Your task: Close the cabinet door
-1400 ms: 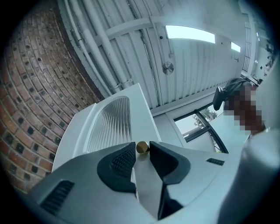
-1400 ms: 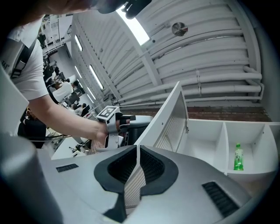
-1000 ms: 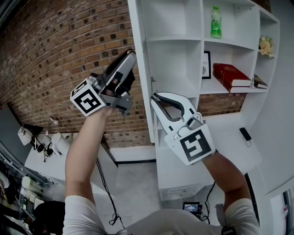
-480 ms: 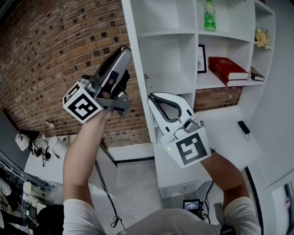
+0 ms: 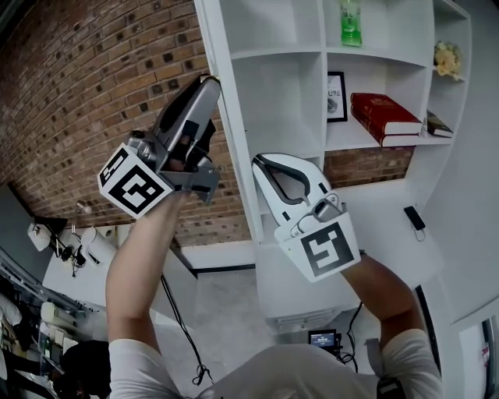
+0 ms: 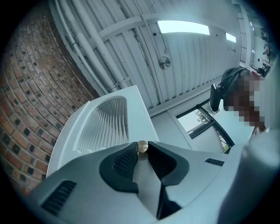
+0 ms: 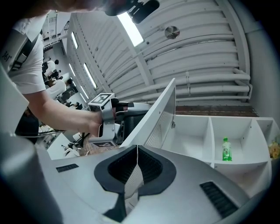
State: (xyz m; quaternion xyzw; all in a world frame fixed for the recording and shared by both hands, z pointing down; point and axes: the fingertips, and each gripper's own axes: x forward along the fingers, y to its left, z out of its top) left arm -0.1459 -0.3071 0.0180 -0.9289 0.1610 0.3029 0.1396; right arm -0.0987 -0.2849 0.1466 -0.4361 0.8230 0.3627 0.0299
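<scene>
My left gripper [image 5: 207, 81] is up on the outer face of the cabinet door [image 7: 159, 116]. Its jaws have just been closing and now stand only a little apart. The small brass knob [image 6: 142, 146] is pinched between their tips, with a pad touching it from each side.

My right gripper [image 7: 137, 147] has its jaws together at the tips, with nothing between them. Its nose sits just beside the door's free edge on the inner side, and I cannot tell whether it touches the panel.

The door stands swung out from the white cabinet [image 5: 284, 101], hinged at the cabinet's side, so the compartment behind it is open to view. From my head it shows nearly edge-on, between my two grippers, with the brick wall [image 5: 93, 93] behind my left one.

By count:
- Two grippers, each with one marker cube.
- One door, with one knob and one ribbed panel [image 6: 107, 124] set in it.
- One green bottle [image 5: 350, 22], upright in the upper compartment next to the open one.
- One framed picture [image 5: 336, 97] at the back of the shelf below the bottle.
- One red book [image 5: 382, 117] lying flat beside the picture.
</scene>
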